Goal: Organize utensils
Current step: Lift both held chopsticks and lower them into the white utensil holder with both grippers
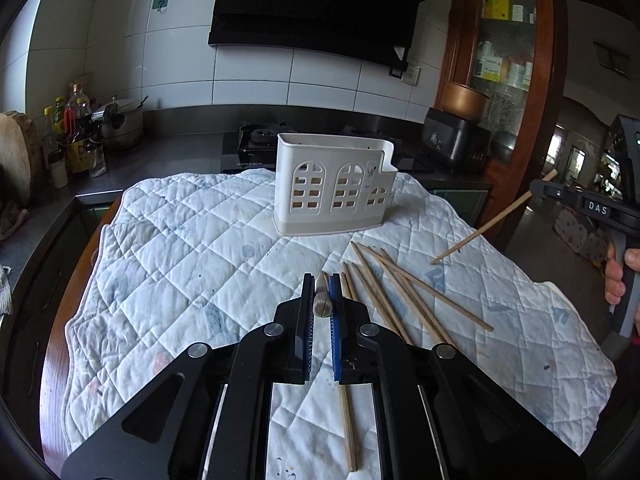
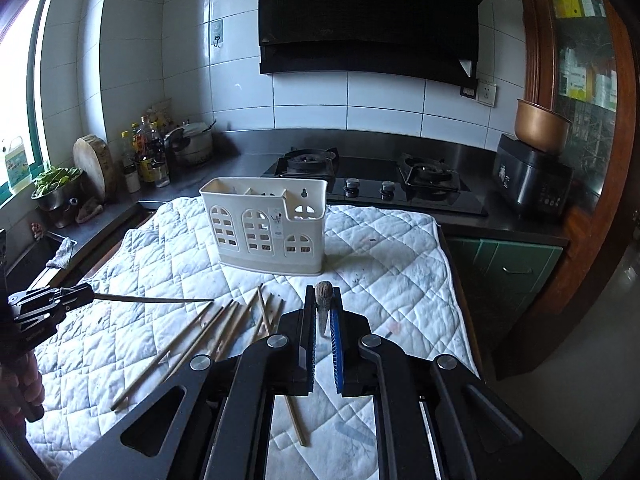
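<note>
A white utensil holder (image 1: 332, 188) (image 2: 264, 220) with arched cut-outs stands upright at the far side of a quilted cloth (image 1: 180, 264) (image 2: 380, 264). Several loose wooden chopsticks (image 1: 400, 292) (image 2: 224, 332) lie on the cloth in front of it. My left gripper (image 1: 321, 282) (image 2: 86, 296) is shut on one chopstick (image 1: 322, 307) (image 2: 152, 300), held off the cloth. My right gripper (image 2: 321, 291) (image 1: 538, 189) is shut on another chopstick (image 2: 322, 320) (image 1: 492, 224), also lifted, slanting down toward the pile. Both grippers hover above the near half of the cloth, short of the holder.
Behind the cloth runs a dark counter with a gas hob (image 2: 372, 184). Bottles (image 2: 148, 152) and a pot (image 2: 194, 146) stand at the back left. A black rice cooker (image 2: 532, 176) sits at the right. A single chopstick (image 1: 348, 420) lies under my left gripper.
</note>
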A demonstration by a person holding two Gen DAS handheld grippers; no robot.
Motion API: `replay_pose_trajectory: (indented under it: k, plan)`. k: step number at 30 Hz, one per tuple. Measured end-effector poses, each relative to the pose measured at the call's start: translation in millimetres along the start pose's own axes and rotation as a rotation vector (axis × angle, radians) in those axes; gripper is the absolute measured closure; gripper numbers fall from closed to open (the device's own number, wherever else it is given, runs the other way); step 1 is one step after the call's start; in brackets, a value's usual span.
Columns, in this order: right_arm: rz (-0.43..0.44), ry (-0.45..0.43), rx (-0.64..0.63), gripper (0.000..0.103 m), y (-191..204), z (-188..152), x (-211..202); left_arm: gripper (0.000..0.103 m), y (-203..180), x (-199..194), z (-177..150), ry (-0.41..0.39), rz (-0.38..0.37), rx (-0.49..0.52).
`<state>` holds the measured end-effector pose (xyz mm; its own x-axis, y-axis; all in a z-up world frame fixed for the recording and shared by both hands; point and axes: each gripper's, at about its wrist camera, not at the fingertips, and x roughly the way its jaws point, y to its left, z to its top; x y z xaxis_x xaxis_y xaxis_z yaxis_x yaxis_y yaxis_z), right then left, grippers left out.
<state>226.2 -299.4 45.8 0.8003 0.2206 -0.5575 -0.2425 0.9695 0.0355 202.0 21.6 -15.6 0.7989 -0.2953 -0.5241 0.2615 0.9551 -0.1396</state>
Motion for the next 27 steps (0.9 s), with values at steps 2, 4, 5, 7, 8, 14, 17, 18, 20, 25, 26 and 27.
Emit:
replay_pose_trajectory:
  k: [2,4,5,7,8,14,17,18,20,25,26,27]
  plan:
    - [0.021,-0.001,0.002,0.096,0,17,5,0.097,2,4,12,0.007,-0.006,0.006]
    - [0.042,-0.005,0.003,0.096,-1,36,10,0.097,6,8,28,0.013,-0.022,0.002]
    - [0.058,-0.006,0.009,0.096,-2,46,11,0.097,8,10,35,0.018,-0.027,0.004]
    - [0.071,-0.017,0.012,0.096,-4,71,15,0.097,11,16,52,0.03,-0.047,0.004]
    - [0.071,-0.025,0.01,0.096,-5,83,16,0.097,13,19,58,0.037,-0.048,0.002]
    - [0.046,-0.081,-0.024,0.096,2,153,25,0.097,16,31,96,0.045,-0.041,0.034]
    - [0.025,-0.103,-0.032,0.096,7,175,39,0.097,15,29,115,0.028,-0.04,0.052]
    - [0.022,-0.103,-0.03,0.096,7,180,45,0.097,14,27,122,0.021,-0.041,0.059]
    - [0.016,-0.095,-0.025,0.096,10,188,60,0.097,14,20,137,-0.003,-0.04,0.069]
    - [-0.001,-0.039,-0.028,0.096,14,192,99,0.097,7,-2,183,-0.1,-0.042,0.096]
    - [-0.005,-0.026,-0.032,0.096,15,190,106,0.097,5,-7,192,-0.125,-0.039,0.104]
    - [-0.006,-0.015,-0.033,0.096,16,188,111,0.097,2,-10,201,-0.151,-0.036,0.111]
